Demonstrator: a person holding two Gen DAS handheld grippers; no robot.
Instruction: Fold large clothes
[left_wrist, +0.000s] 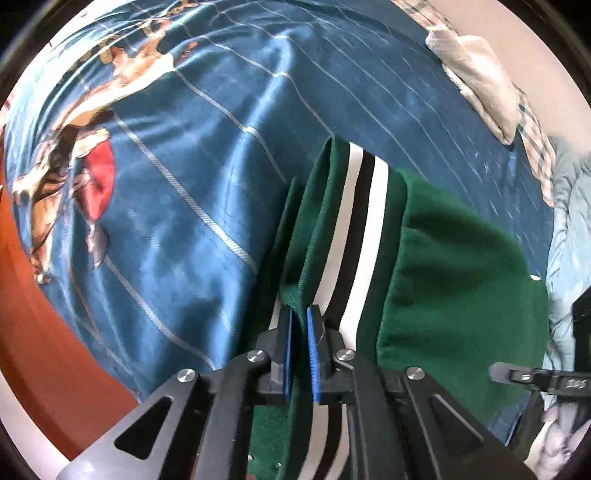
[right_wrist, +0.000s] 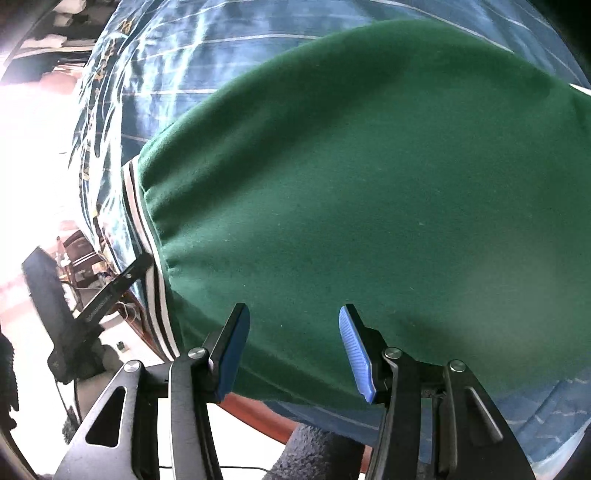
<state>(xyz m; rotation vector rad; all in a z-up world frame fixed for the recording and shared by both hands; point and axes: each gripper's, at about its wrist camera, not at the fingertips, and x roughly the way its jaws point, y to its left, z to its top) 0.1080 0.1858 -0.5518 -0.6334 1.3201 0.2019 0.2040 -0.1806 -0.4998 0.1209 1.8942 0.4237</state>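
A dark green sweatshirt (left_wrist: 454, 266) with a white and black striped ribbed hem (left_wrist: 354, 221) lies on a blue bedspread (left_wrist: 207, 177). My left gripper (left_wrist: 300, 317) is shut on the green ribbed edge of the hem and holds it up off the bed. In the right wrist view the green sweatshirt (right_wrist: 369, 177) fills most of the frame, its striped hem (right_wrist: 147, 240) at the left. My right gripper (right_wrist: 293, 321) is open over the sweatshirt's near edge and holds nothing. The left gripper's arm (right_wrist: 114, 288) shows at the left.
The bedspread has white lines and a printed figure (left_wrist: 74, 166) at the left. A folded white cloth (left_wrist: 476, 77) and a checked pillow (left_wrist: 539, 147) lie at the far right. A red-brown bed edge (left_wrist: 55, 350) runs along the left. Room clutter (right_wrist: 55, 277) sits beyond the bed.
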